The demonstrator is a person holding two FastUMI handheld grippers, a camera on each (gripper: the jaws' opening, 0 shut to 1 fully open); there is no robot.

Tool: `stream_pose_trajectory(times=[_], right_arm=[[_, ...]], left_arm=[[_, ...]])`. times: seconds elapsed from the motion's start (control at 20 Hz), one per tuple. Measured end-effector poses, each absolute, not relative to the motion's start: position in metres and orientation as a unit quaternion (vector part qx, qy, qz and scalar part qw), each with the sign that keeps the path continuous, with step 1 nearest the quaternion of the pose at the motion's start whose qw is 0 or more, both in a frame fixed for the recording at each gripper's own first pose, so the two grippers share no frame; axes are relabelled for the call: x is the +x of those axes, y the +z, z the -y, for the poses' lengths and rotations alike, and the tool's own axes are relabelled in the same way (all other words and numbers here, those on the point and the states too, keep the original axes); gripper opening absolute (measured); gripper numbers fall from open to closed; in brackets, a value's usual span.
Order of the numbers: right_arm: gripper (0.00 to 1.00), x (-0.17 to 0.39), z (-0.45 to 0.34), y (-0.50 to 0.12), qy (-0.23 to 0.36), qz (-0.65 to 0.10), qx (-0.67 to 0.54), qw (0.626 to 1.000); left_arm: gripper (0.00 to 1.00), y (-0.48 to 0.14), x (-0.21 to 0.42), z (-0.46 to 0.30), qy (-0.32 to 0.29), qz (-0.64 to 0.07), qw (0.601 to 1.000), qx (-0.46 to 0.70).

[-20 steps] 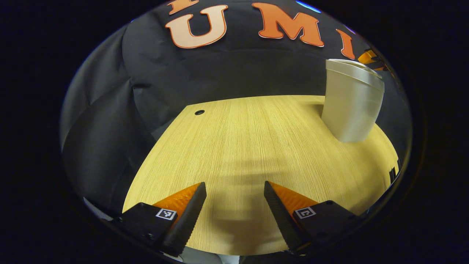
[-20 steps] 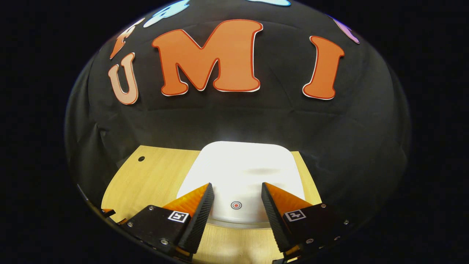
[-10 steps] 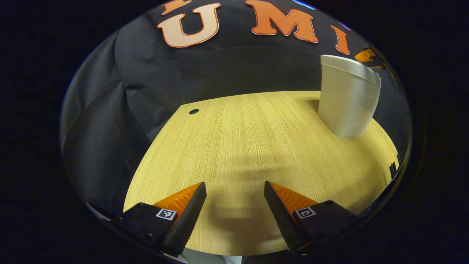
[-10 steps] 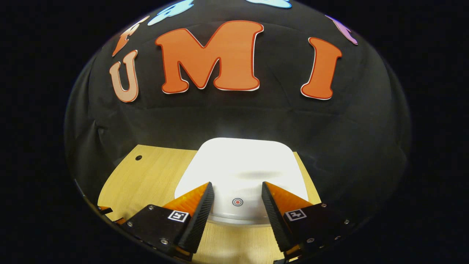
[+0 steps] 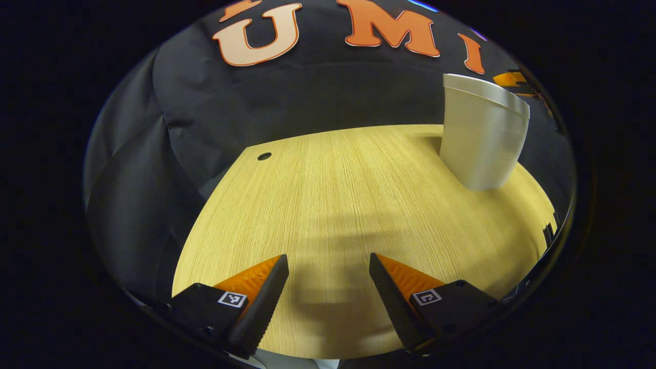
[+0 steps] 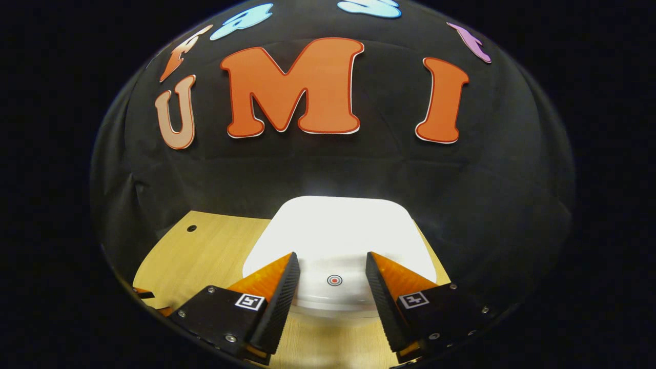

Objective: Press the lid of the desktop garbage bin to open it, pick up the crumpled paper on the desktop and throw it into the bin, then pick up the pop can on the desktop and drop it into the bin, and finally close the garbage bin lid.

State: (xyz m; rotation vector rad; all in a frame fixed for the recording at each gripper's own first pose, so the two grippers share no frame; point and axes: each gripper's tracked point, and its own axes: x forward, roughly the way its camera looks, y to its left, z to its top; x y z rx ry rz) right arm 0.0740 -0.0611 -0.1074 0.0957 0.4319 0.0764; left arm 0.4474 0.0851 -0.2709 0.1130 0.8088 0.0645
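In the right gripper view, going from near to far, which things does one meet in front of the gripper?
right gripper → red ring mark on the lid → white bin lid → black cloth wall

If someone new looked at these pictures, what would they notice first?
In the right gripper view, the bright white bin lid, shut, with a small red target mark between the open right hand-held gripper. In the left gripper view, the pale bin stands far right on the wooden desk.
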Motion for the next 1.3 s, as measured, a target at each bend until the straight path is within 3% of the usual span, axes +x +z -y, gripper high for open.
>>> stream_pose_trajectory(times=[0.8,1.3], right_arm=[[0.77,0.040,0.030,-0.089,0.023,-0.126,0.050,0.991],[0.77,-0.009,-0.063,-0.093,0.100,-0.101,0.049,0.989]], left_arm=[[1.00,-0.241,0.480,-0.109,0.028,-0.335,0.940,0.064],[1.00,-0.158,0.521,-0.115,0.007,-0.210,0.972,0.106]])
